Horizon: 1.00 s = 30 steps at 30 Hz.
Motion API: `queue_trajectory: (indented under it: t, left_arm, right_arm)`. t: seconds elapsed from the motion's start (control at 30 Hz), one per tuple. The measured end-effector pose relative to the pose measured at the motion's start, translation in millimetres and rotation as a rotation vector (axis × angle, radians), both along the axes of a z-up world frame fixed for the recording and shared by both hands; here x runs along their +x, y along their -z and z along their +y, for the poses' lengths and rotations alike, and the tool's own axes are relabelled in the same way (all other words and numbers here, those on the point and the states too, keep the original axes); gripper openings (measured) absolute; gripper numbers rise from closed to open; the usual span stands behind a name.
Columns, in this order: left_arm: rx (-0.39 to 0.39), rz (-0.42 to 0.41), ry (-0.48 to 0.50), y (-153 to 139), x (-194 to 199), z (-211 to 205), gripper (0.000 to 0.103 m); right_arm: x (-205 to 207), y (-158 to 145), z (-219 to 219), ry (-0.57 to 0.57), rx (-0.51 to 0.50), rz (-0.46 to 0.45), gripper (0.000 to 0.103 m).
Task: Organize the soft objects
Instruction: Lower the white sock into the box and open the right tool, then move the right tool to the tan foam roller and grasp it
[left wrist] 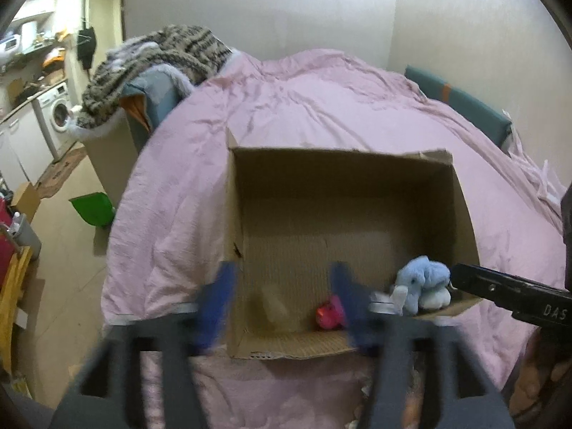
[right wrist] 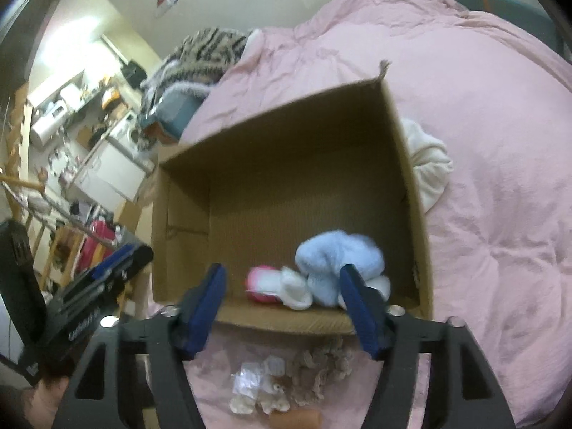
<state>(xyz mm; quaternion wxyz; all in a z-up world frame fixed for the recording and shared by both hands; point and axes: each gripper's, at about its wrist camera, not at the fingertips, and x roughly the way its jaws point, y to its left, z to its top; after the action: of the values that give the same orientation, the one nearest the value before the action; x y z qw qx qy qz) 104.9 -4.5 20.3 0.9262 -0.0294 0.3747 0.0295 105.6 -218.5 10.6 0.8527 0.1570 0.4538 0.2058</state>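
Right wrist view: both the right gripper and left gripper are held wide apart, empty, above the cardboard box, where the blue elephant plush is seen beside a pink toy.

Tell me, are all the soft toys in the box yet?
Not quite. A blue plush elephant and a pink plush toy already lie in the cardboard box. Both the left gripper and right gripper are open and hold nothing. A white soft bundle beside the box and fluffy cream pieces on the pink duvet are left.
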Motion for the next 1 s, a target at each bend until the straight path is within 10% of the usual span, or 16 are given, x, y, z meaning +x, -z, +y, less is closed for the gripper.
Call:
queue_trajectory:
  t: [0.73, 1.0]
  left_arm:
    - [0.039, -0.013, -0.039, -17.4, -31.4, 10.0, 0.074]
    - [-0.064, 0.09, -0.049, -3.4, -46.1, 14.3, 0.074]
  right_arm:
    - [-23.7, -14.6, -12.2, 0.032, -0.058, -0.004, 0.07]
    - [-46.2, -11.0, -24.9, 0.065, -0.038, 0.049, 0.07]
